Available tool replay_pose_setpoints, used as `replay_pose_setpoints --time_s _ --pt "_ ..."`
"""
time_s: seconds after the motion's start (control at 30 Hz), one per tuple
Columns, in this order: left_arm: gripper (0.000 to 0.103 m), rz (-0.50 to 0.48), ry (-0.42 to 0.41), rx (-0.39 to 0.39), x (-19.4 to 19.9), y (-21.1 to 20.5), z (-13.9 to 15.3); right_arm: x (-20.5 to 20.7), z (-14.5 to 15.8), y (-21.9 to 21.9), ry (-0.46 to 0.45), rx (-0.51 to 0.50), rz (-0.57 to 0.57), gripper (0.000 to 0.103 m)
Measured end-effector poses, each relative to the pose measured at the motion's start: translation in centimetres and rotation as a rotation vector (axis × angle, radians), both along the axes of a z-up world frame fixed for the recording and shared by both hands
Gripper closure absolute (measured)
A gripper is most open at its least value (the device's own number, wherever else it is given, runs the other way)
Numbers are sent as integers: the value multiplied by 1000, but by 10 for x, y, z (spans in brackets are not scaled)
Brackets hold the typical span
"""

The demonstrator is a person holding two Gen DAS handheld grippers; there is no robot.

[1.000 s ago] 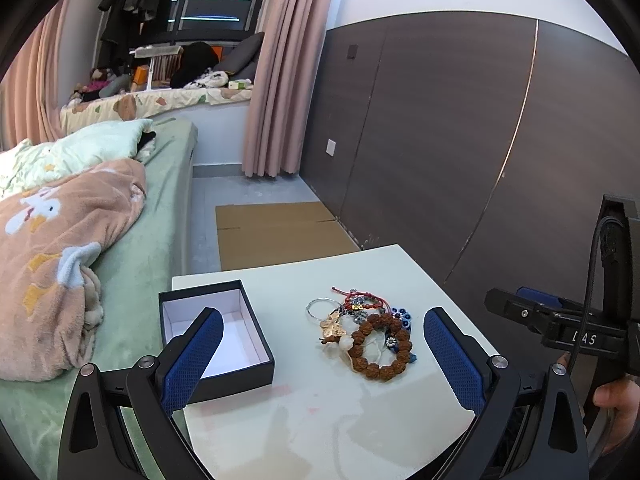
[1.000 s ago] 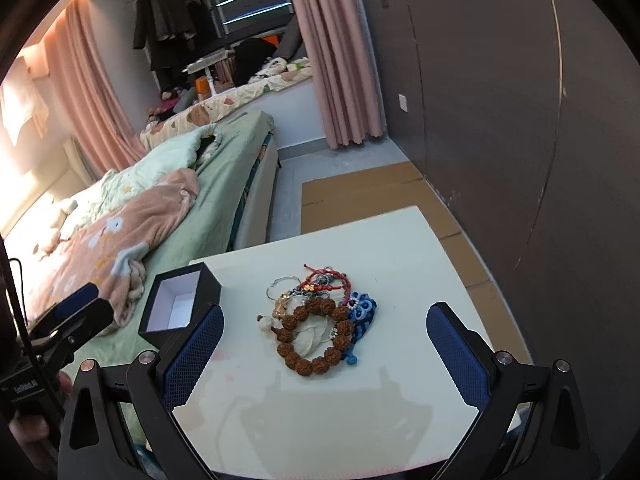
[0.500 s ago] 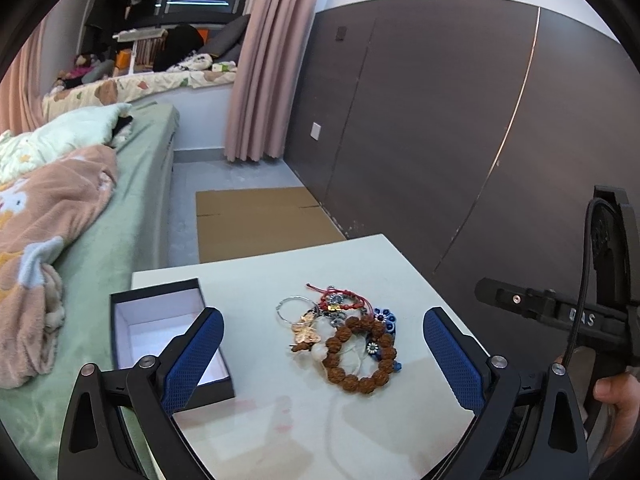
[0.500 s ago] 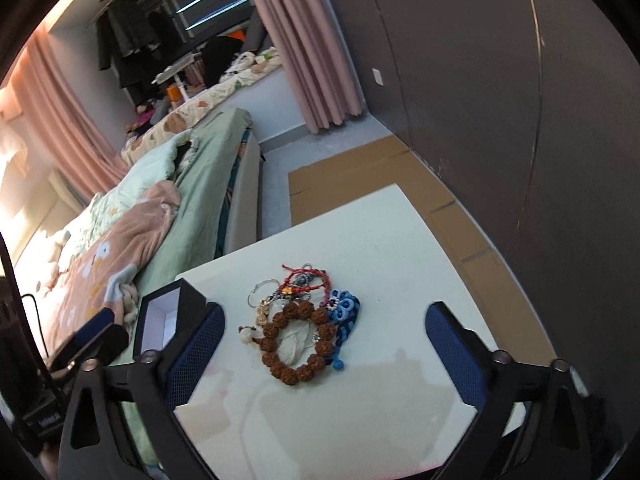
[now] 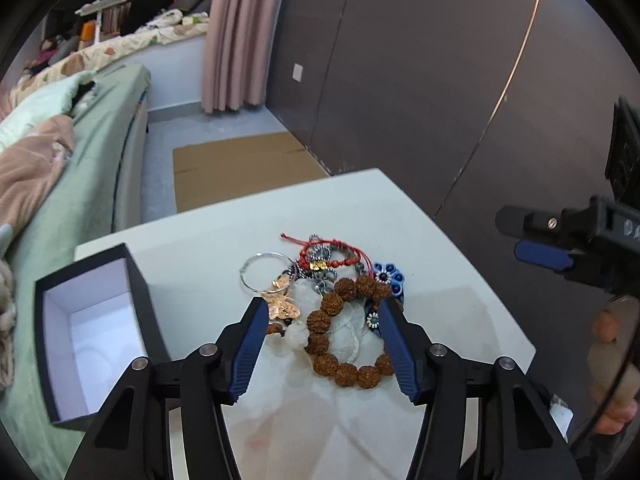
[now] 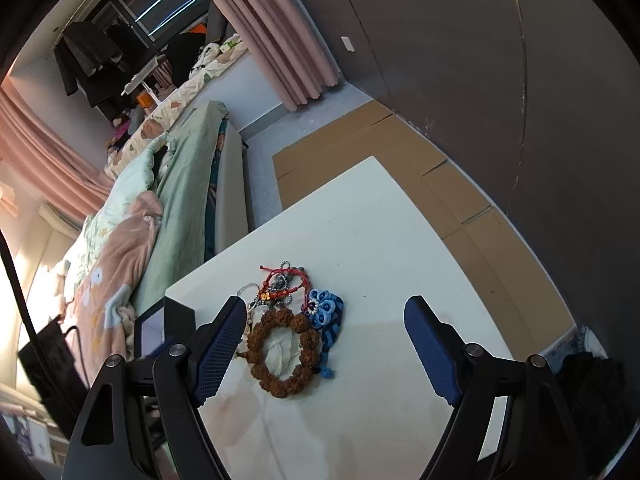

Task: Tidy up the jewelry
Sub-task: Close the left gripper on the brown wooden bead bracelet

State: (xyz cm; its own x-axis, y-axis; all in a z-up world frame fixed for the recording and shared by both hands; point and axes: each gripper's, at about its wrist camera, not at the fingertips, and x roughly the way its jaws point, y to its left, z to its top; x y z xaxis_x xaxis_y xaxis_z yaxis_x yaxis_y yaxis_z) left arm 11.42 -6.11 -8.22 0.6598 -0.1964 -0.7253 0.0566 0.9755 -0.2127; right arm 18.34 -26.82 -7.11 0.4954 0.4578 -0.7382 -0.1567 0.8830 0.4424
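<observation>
A pile of jewelry lies on the white table: a brown bead bracelet, a red cord bracelet, a silver ring bangle, a copper butterfly charm and a blue flower piece. My left gripper is open, low over the pile, its fingers on either side of the bead bracelet. An open black box with a white inside stands at the left. My right gripper is open, above the table; the bead bracelet lies by its left finger.
A bed with a green sheet and pink blanket runs along the table's left side. A dark panelled wall stands to the right. Flat cardboard lies on the floor beyond the table. The right gripper also shows in the left wrist view.
My left gripper has moved forward and down onto the jewelry pile and its fingers have narrowed around it. My right gripper has tilted and moved closer to the table.
</observation>
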Motion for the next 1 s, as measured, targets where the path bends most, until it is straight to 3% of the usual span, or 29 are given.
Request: replay_pose_setpoints --time_s 0.13,0.4,0.5,0.63,0.83,1.0 --pt "61 -16 59 -4 17 -3 -17 12 -6 6 27 -1 -2 21" --pt "62 -29 165 -42 47 -3 -48 32 -20 24 88 1 10 21" --pt "77 -33 187 -60 49 -1 -51 33 -22 29 96 -6 17 21" --pt "83 -51 183 -59 44 -4 -47 34 -23 29 96 -14 18 21" --pt "85 -64 110 -141 30 1 -20 34 -29 27 111 -8 12 21" --pt "85 -48 42 -194 21 14 5 38 -42 31 147 -23 24 39"
